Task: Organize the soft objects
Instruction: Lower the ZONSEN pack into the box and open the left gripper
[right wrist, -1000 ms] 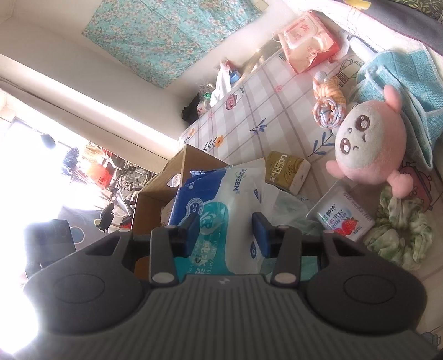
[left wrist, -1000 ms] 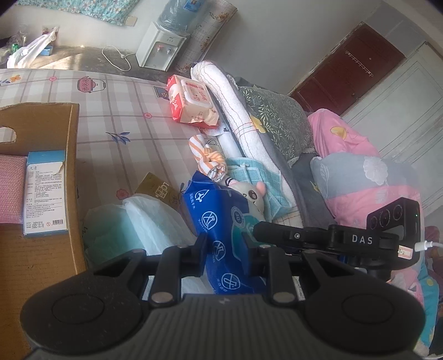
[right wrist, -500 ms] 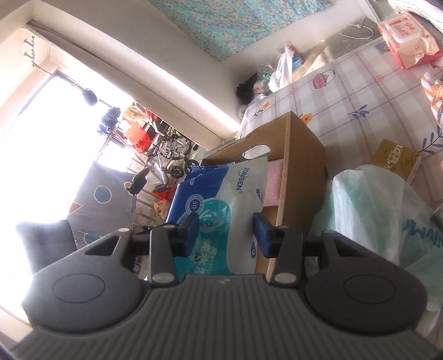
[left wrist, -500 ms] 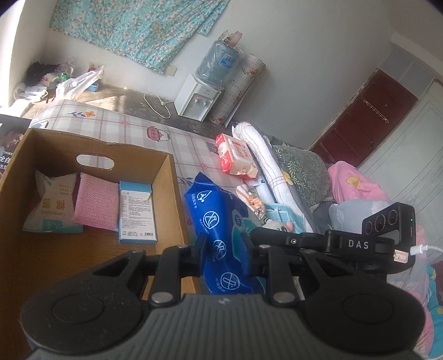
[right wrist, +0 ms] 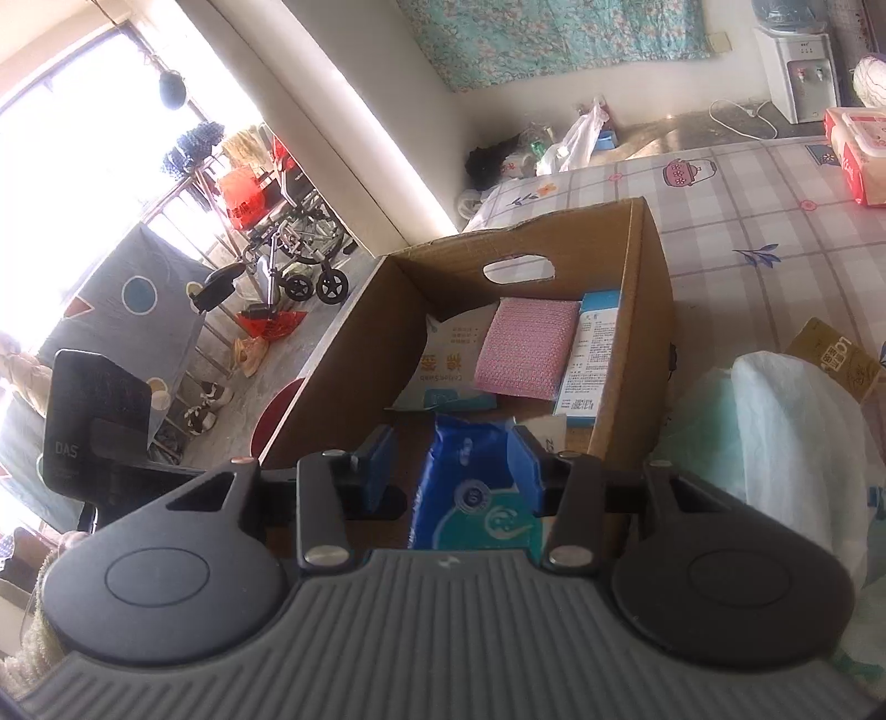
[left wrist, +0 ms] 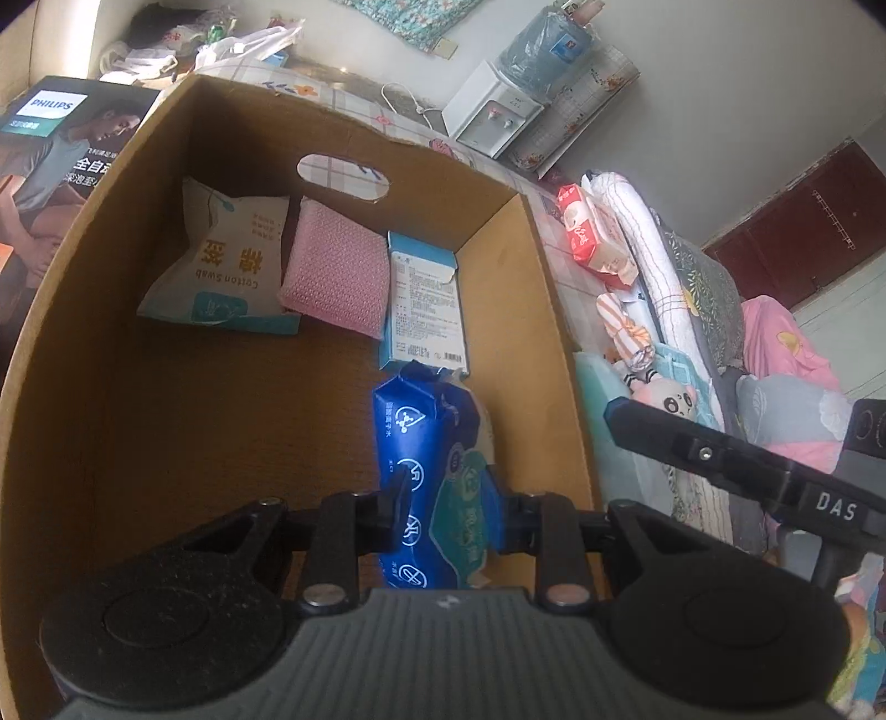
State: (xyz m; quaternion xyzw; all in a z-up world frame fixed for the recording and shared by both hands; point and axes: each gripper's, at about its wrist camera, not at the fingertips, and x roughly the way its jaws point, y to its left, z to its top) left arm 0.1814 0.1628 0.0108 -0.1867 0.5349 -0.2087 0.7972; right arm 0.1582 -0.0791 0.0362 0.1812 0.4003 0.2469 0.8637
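A white water dispenser (left wrist: 493,111) stands against the far wall with a blue bottle (left wrist: 545,47) on top (its 2 taps face the room). A white cord (right wrist: 742,113) trails over the floor beside it. A turquoise floral cloth (right wrist: 554,39) hangs on the wall, and white plastic bags (right wrist: 578,138) lie heaped below it. Near the bright window is a folded wheelchair (right wrist: 293,249), with 2 shoes (right wrist: 207,404) on the floor close by. A dark red door (left wrist: 803,221) is shut. A Philips carton (left wrist: 61,144) lies flat.

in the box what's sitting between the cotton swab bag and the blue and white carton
A pink textured pad lies between the cotton swab bag and the carton, seen in both wrist views.
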